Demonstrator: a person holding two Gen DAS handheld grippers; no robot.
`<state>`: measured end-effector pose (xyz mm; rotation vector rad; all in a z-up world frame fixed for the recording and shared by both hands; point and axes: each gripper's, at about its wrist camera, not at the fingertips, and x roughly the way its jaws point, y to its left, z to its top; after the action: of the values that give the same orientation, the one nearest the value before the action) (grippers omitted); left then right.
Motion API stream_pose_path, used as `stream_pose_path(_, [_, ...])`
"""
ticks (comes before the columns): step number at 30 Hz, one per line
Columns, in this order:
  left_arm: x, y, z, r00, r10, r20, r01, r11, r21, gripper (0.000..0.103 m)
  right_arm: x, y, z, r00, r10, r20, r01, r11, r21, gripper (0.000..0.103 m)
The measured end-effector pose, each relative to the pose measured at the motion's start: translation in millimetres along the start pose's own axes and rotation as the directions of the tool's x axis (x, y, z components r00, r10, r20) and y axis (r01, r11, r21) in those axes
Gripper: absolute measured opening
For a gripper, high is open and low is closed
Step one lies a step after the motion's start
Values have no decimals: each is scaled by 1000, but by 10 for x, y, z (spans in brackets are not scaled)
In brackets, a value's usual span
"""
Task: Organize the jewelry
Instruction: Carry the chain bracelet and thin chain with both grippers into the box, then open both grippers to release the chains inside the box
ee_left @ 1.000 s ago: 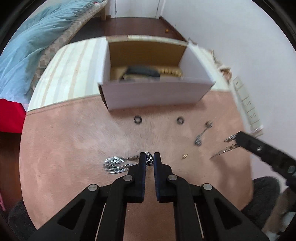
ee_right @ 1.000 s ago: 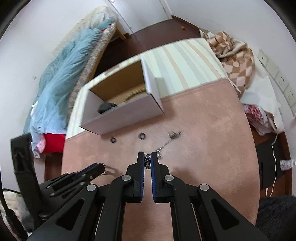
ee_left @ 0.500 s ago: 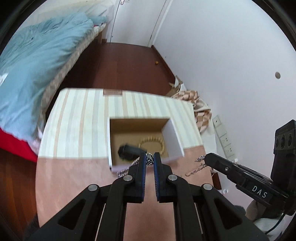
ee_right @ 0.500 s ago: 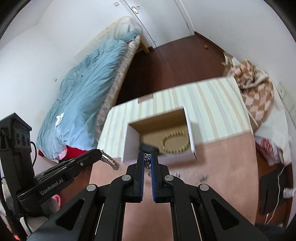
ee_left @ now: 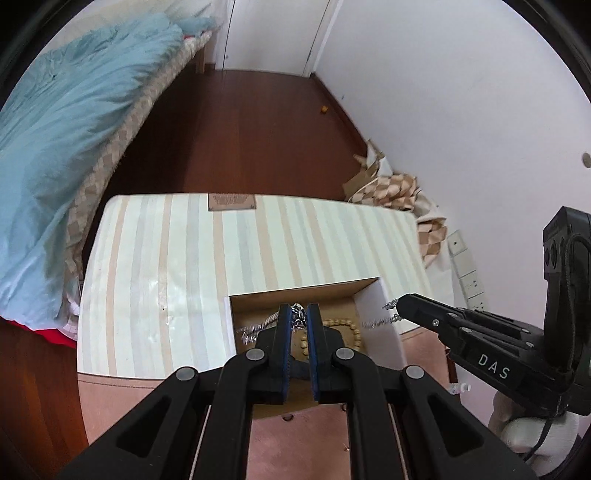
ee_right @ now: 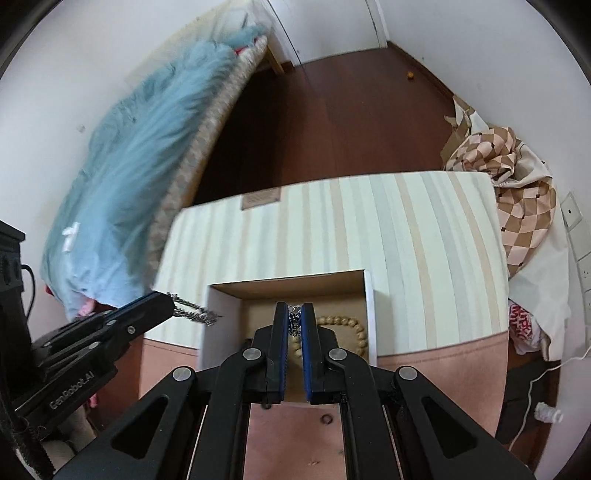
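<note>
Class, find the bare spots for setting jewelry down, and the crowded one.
Bare: striped cloth behind and left of the box; pink mat right of it. Crowded: inside the box, by the bead bracelet and hanging chain.

Walls: white [ee_left: 424, 92]
Floor: dark wood [ee_left: 251, 133]
Bed: blue duvet [ee_left: 62, 122], left side
Door: white [ee_left: 277, 33], far end
Heap: checked cloth [ee_right: 517, 199], by right wall
</note>
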<state>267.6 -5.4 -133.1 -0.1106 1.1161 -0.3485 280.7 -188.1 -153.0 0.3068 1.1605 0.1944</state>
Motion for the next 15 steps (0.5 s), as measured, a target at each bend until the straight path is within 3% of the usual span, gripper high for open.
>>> stream_pose_path(7, [254, 200, 88, 996, 48, -79, -56, 993, -105, 9, 310, -26, 133, 997, 42, -68, -41, 999, 19, 7])
stream_pose_path(10, [266, 246, 92, 992, 99, -77, -107, 988, -111, 15, 447, -29, 183, 992, 18, -122, -17, 1000, 12, 10])
stream_pose_path(11, [259, 250, 89, 990, 119, -74, -126, 986, -108, 25, 469, -34, 193, 991, -20, -131, 20, 1000, -3, 12])
stream_pose_path(12, [248, 252, 80, 987, 146, -68, -152, 983, -102, 46, 460, -37, 192, 991, -50, -124, 48, 999, -19, 24])
stream_pose_path(13, [234, 251, 73, 984, 165, -60, -170, 980, -99, 59, 450, -46, 196, 990, -70, -119, 67, 997, -28, 46])
stream_pose_path(14, [207, 255, 58, 979, 197, -44, -201, 975, -97, 76, 430, -61, 186, 991, -76, -115, 74, 997, -26, 57])
stream_pose_path(15, [190, 259, 51, 977, 211, -32, -213, 972, -96, 77, 388, -75, 174, 992, -81, -101, 79, 996, -27, 68])
